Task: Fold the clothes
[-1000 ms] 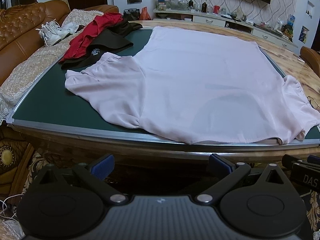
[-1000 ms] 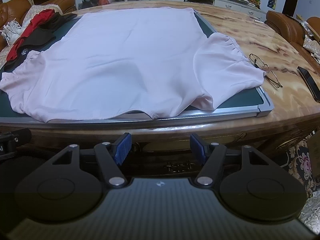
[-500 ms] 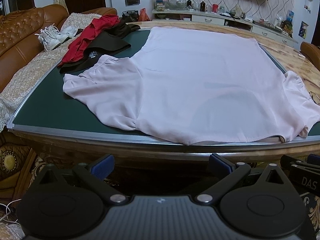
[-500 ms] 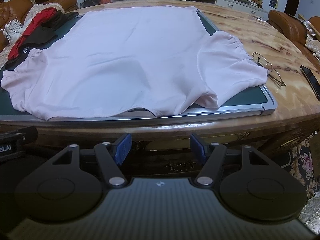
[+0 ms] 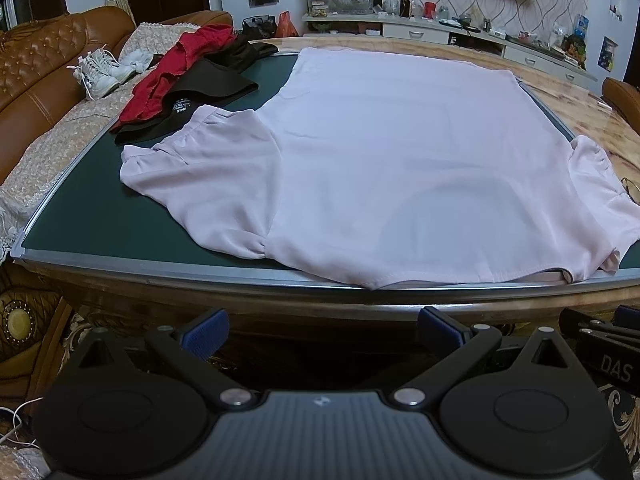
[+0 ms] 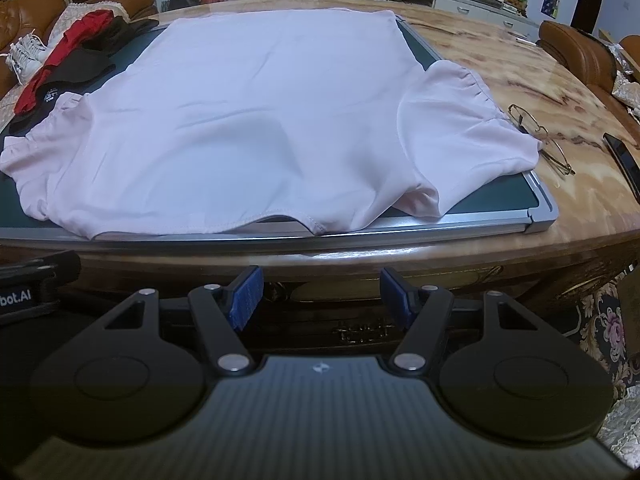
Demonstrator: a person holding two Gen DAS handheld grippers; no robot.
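Lying flat on the green mat (image 5: 100, 208), the pink shirt (image 5: 400, 160) is spread out with its neckline at the near edge, facing both tools

Left sleeve spread on the mat; right sleeve draped over the mat's right edge, touching the table (image 6: 500, 60)

Neck hem just overhangs the mat's silver frame at the near side

Left tool (image 5: 322, 330): released, blue pads (image 5: 206, 332) wide apart, nothing between them. Held below and in front of the table edge, clear of the shirt

Right tool (image 6: 322, 298): released too, pads (image 6: 248, 292) apart, nothing gripped. Also short of the table edge, facing the neckline and right shoulder

Each tool's casing shows at the edge of the other's view, so the two sit side by side

Red garment (image 5: 172, 72) and black garment (image 5: 208, 88) heaped at the mat's far left corner, the black one close to the left sleeve; whether they touch I cannot tell

Glasses (image 6: 540, 140) on the table just beside the right sleeve cuff, one arm touching or under the cloth, cannot tell which

Phone (image 6: 622, 156) further right, apart from the glasses

White shoes (image 5: 100, 72) on the brown sofa (image 5: 36, 80) left of the table

Brown chair (image 6: 576, 52) on the far right

Cluttered sideboard (image 5: 440, 32) along the back wall
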